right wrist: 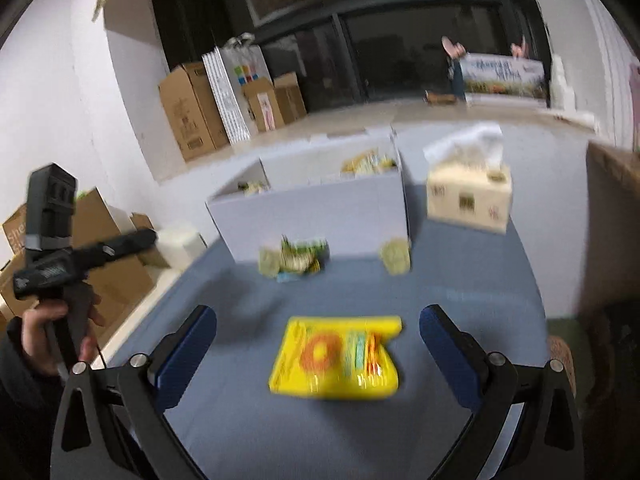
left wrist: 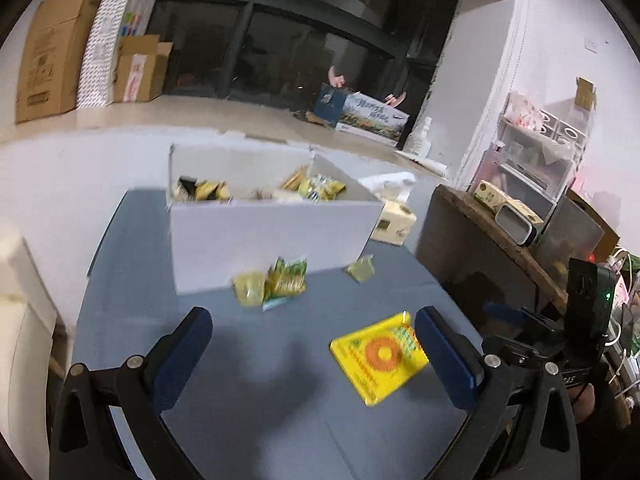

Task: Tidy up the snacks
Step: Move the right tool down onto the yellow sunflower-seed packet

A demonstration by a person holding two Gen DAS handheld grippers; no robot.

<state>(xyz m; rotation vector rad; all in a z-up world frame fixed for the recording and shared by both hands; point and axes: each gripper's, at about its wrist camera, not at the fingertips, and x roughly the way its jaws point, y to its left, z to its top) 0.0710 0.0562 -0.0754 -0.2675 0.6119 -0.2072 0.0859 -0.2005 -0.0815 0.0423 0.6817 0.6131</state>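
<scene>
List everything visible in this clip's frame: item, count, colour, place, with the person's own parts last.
flat yellow snack packet: 1, yellow with an orange ring, on the blue table nearest the claws
small loose snack packets: about 3, yellow-green, at the box's front wall
white cardboard box: 1, white, mid-table, snacks inside
cream tissue box: 1, cream, right of the white box
brown cartons: several, brown, on the floor by the far wall
left claw: 1, blue pads, open, empty
right claw: 1, blue pads, open over the yellow packet
hand: 1, gripping the left claw's handle
</scene>
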